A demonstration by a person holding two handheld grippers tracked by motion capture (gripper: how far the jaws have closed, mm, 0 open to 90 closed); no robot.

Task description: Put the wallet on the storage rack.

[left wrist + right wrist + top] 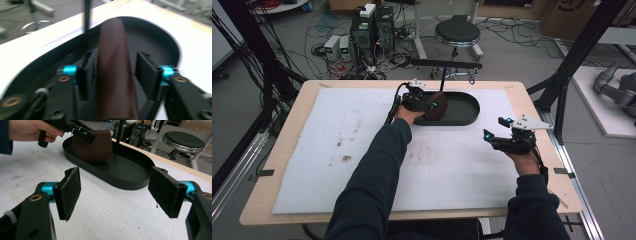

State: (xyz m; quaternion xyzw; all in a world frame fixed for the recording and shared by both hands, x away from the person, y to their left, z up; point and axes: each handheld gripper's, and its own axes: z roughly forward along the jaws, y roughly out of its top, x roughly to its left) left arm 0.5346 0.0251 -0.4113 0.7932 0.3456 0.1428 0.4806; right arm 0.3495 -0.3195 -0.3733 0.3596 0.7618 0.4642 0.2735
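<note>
White-padded tabletop [362, 165]: left tool [428, 106] clamped on brown pouch [438, 106] over black oval tray [467, 112]; right tool [493, 128] jaws apart, empty, near tray.

Both arms wear long dark navy sleeves that end at the wrist. The left gripper [428, 105] is black, with a black cable and a small grey plate on top. The right gripper [495, 134] is also black and carries a grey three-cornered plate. Each jaw sits on a turquoise metal block, with brass-coloured screws in the black links behind. The right gripper's pads [70, 192] are rough, dark and rectangular.
</note>
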